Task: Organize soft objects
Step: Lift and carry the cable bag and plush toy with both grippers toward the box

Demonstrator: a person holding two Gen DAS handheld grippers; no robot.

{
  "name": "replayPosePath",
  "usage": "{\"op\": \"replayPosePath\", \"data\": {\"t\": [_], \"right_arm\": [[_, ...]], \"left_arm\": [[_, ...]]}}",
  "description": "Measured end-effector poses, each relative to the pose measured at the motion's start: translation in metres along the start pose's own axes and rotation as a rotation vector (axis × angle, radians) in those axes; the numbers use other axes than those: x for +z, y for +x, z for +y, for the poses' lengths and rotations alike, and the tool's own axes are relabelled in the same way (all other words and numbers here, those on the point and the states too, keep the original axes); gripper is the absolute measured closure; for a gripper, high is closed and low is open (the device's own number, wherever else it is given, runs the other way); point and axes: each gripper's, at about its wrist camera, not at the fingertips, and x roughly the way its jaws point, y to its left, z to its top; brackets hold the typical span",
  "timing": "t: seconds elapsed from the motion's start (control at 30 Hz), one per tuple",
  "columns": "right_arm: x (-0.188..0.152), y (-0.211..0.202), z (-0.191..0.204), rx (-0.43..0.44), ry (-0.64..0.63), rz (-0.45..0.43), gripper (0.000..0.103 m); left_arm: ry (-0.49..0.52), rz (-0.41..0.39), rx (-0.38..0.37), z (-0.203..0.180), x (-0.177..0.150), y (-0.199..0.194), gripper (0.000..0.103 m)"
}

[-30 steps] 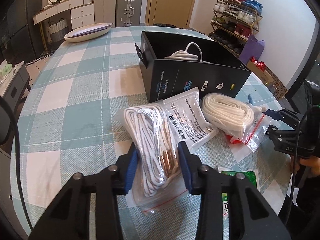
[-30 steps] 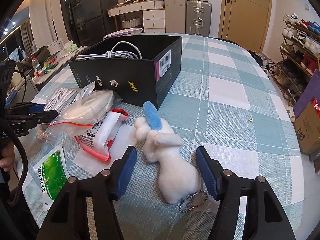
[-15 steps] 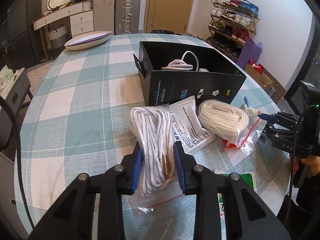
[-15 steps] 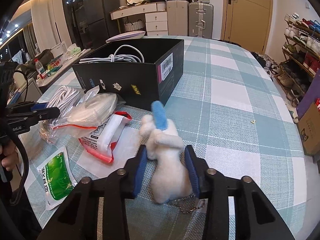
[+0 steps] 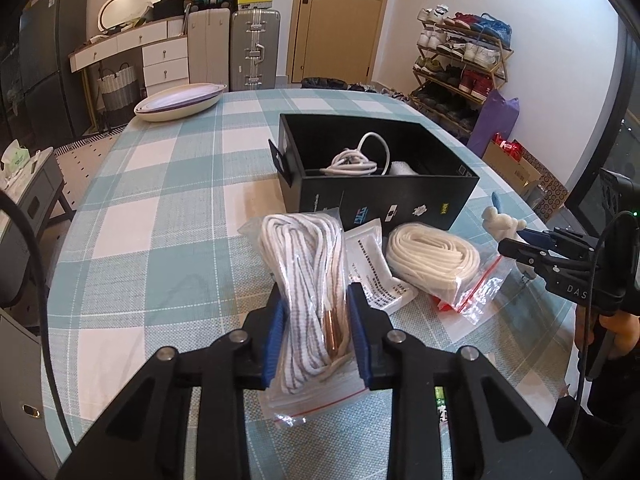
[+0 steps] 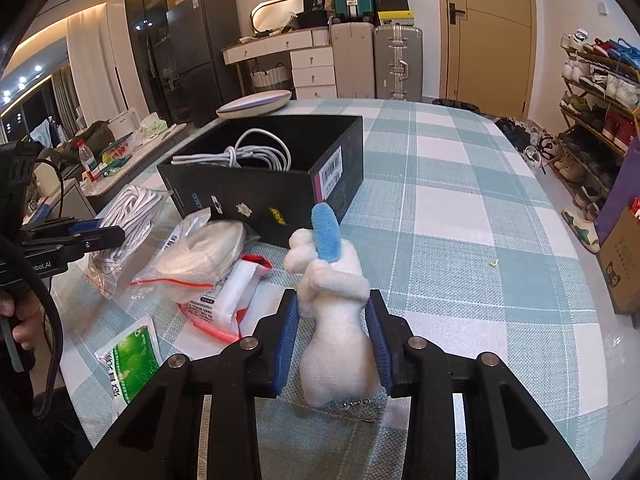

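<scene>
Grippers (image 5: 316,334) (image 6: 334,344) clamped — laces bag (image 5: 310,292), plush (image 6: 336,320)

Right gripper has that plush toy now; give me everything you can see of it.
The plush toy is a small white fuzzy figure with a blue fabric ear or tuft on top and a metal ball chain at its base. It stands roughly upright, head away from the camera, squeezed at the body between the right gripper's blue pads. It looks lifted off the checked tablecloth, near the black box.

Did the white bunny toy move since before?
Yes. The bunny has come up off the table and closer to the black box, held in the right gripper.
</scene>
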Motion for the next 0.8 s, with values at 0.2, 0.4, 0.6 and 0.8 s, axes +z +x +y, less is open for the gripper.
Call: {"op": "replayPosePath", "data": {"t": [0.2,0.4,0.6,0.8], "right_arm": [[0.005,-0.013,0.004,0.015,0.003,-0.044,0.069],[0.01,-0.025,0.009,0.028,0.006,-0.084,0.069],[0.015,-0.036,0.015,0.046,0.009,-0.12,0.069],[0.022,-0.042,0.018,0.072,0.03,-0.15,0.069]], "left_arm": [[0.005,-0.04,-0.008,-0.004,0.006,-0.012,0.075],[0.011,-0.075,0.002,-0.006,0.01,-0.023,0.075],[0.01,-0.11,0.001,-0.005,0.017,-0.032,0.075],[0.016,-0.143,-0.001,-0.006,0.029,-0.039,0.075]]}}
